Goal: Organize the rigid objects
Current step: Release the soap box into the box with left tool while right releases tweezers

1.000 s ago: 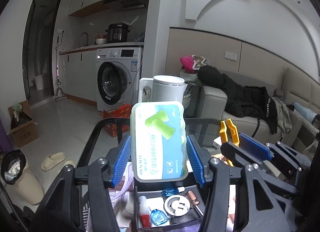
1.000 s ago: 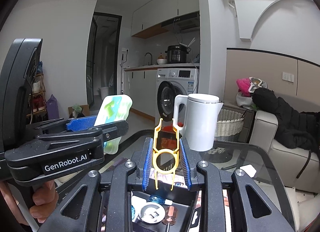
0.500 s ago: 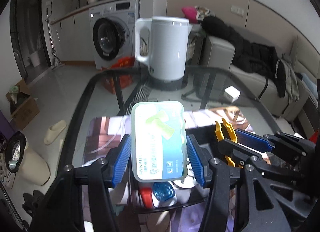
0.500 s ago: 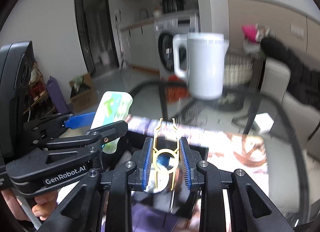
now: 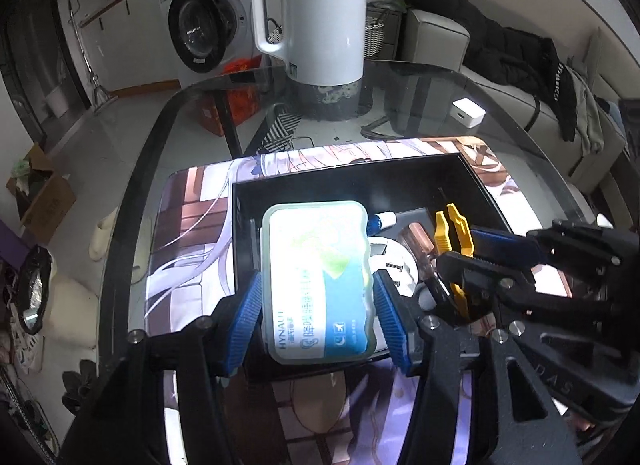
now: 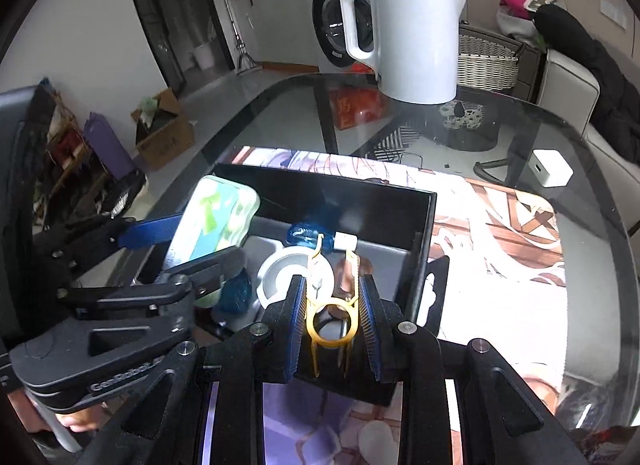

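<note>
earplug case (image 5: 318,281) – pale green, flat | yellow clip (image 6: 332,307) – upright, over black tray (image 6: 332,189)

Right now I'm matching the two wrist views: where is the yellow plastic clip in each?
Left wrist view: the yellow clip is right of centre, held in the right tool, above the black tray.
Right wrist view: bottom centre, between the tool's blue pads.
Shared landmark: the white kettle, at the table's far edge.

Earplug case (image 5: 318,285), held in left gripper (image 5: 318,319): "HYNAUT" up its left edge, w/ Chinese print beside it, too small to read. Left gripper body in right-wrist view: embossed "GenRobot" on near arm. Right gripper (image 5: 460,257) arm, left-wrist view: faint "DAS".
</note>
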`<state>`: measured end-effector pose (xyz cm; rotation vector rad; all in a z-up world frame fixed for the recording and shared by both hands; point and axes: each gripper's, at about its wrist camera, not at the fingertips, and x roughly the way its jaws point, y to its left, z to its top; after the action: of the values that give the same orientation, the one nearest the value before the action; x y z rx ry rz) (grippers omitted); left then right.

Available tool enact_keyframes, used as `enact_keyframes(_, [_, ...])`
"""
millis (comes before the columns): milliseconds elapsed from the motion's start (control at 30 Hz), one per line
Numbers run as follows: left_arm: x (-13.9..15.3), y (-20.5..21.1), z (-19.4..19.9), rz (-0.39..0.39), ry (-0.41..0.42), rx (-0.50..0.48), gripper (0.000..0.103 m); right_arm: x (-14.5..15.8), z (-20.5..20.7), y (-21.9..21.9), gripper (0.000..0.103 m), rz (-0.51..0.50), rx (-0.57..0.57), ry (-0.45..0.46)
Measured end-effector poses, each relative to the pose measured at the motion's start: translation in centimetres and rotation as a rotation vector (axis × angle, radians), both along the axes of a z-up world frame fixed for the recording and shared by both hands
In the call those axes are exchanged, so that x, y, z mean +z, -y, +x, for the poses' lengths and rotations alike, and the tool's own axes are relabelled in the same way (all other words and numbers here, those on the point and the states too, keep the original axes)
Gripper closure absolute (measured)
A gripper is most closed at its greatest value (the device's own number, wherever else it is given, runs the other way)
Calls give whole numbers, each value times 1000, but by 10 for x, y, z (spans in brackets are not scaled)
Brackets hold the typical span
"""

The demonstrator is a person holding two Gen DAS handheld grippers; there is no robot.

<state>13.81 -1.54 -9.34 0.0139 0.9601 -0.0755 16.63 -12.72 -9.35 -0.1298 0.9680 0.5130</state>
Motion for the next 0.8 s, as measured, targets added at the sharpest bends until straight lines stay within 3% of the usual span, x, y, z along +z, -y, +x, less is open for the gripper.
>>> enact_keyframes(267, [2, 5, -17, 48, -36, -43, 48, 3, -21, -2, 76, -42, 41, -74])
enact_keyframes(533, [6, 0, -24, 19, -34, -51, 46, 4, -31, 1, 71, -22, 46, -85])
enact_keyframes(633, [11, -3, -28, -8, -20, -42, 44, 9, -38, 4, 64, -7, 46, -72])
enact_keyframes(700, [16, -5, -32, -23, 2, -33, 42, 13, -45, 6, 51, -2, 32, -50])
enact_keyframes(800, [26, -8, -41, -3, 65, 2, 28, 19, -54, 13, 41, 34, 25, -21])
